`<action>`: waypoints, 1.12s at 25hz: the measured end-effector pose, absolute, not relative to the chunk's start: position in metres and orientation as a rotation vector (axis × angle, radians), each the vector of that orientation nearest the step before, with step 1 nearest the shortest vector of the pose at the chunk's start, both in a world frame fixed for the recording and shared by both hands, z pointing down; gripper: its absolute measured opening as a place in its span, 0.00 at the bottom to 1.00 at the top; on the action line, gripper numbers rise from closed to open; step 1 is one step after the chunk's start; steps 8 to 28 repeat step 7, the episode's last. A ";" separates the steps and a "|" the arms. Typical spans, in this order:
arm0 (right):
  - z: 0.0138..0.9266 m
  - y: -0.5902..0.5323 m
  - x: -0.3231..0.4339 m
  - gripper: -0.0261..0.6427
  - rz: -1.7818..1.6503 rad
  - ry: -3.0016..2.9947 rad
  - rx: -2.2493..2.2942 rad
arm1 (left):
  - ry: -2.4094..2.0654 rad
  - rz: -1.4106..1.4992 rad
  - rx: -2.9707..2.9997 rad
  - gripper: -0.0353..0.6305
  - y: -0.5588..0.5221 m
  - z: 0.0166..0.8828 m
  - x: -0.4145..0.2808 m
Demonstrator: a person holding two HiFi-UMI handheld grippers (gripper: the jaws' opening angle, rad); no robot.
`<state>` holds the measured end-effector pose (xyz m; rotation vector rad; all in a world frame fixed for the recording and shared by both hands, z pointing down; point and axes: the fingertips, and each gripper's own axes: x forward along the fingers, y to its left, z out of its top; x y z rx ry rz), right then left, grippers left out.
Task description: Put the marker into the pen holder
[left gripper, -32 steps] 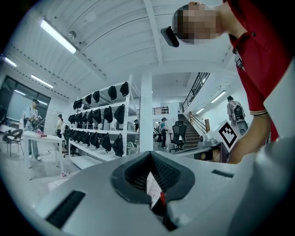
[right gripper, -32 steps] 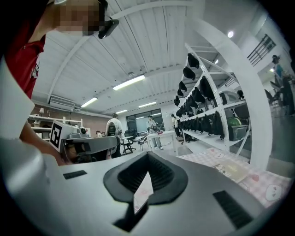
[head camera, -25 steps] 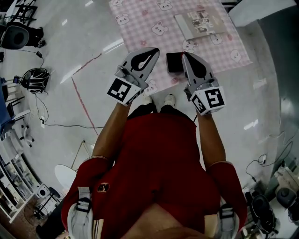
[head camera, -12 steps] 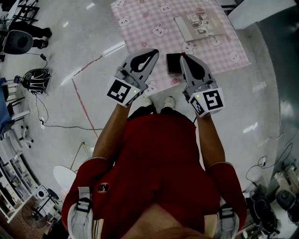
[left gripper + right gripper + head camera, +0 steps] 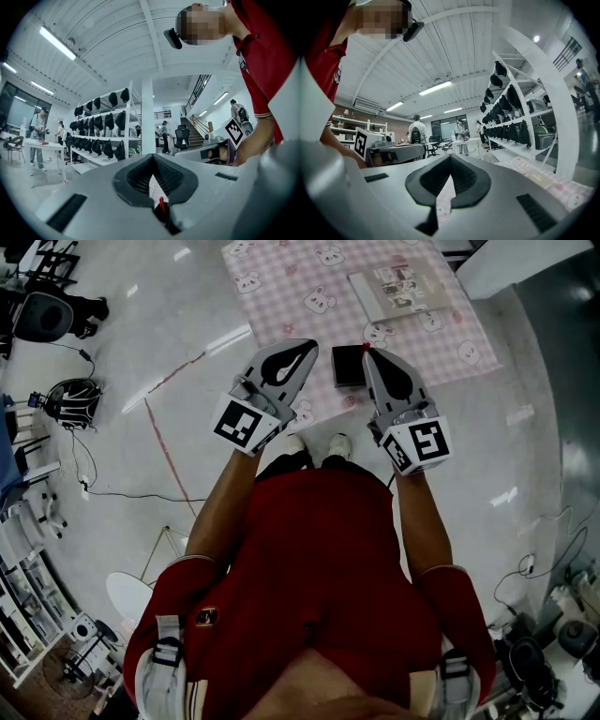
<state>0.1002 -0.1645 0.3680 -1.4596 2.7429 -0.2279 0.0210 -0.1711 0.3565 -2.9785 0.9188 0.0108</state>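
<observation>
In the head view both grippers hang side by side over the near edge of a pink checked cloth (image 5: 281,282) with bear prints. A black box-shaped pen holder (image 5: 349,366) stands on the cloth between them. My left gripper (image 5: 307,344) is shut, its tips meeting. Through the slot behind its tips in the left gripper view, a small red-tipped dark thing (image 5: 161,205) shows against the cloth; it may be the marker, and I cannot tell whether it is held. My right gripper (image 5: 371,353) is shut with nothing between its pads (image 5: 449,177).
A closed book (image 5: 397,289) lies on the far right part of the cloth. Glossy pale floor surrounds it, with cables and gear (image 5: 70,399) at the left. Shelves of dark helmets (image 5: 101,126), a white pillar and distant people fill the room.
The right gripper has drifted very slightly left. The left gripper and the things on the cloth have stayed put.
</observation>
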 end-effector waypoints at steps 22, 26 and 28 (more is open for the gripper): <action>0.365 -0.155 0.099 0.03 -0.233 2.738 -1.462 | 0.914 0.013 -2.980 0.06 -0.160 0.355 0.018; 0.365 -0.155 0.099 0.03 -0.233 2.738 -1.462 | 0.914 0.013 -2.980 0.06 -0.160 0.355 0.018; 0.365 -0.155 0.099 0.03 -0.233 2.738 -1.462 | 0.914 0.013 -2.980 0.06 -0.160 0.355 0.018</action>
